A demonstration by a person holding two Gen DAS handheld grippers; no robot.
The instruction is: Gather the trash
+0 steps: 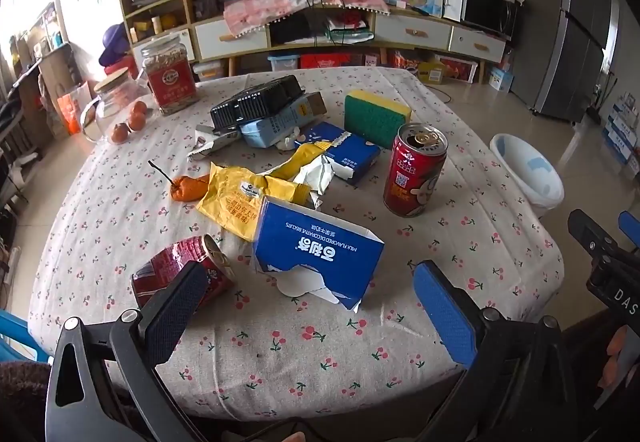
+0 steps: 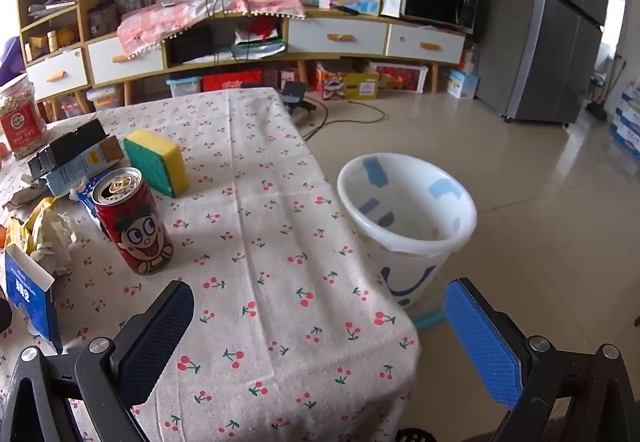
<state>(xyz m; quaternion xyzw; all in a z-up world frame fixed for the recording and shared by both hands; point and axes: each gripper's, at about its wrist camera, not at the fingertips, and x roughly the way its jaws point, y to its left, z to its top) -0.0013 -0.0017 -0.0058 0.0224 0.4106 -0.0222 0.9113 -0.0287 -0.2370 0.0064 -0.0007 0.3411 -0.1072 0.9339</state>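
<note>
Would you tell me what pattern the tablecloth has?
Small red cherries with green stems on an off-white tablecloth, clearest in the right wrist view.

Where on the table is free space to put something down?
Bare cloth lies right of the upright red can, between the sponge and the table corner beside the white bin. Crowded: wrappers and blue box left of the can.

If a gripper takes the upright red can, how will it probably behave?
The upright red can is opened at the top, so it is probably light and may dent. Standing tall on the soft tablecloth, it might tip if pushed high. Any leftover drink could spill.
</note>
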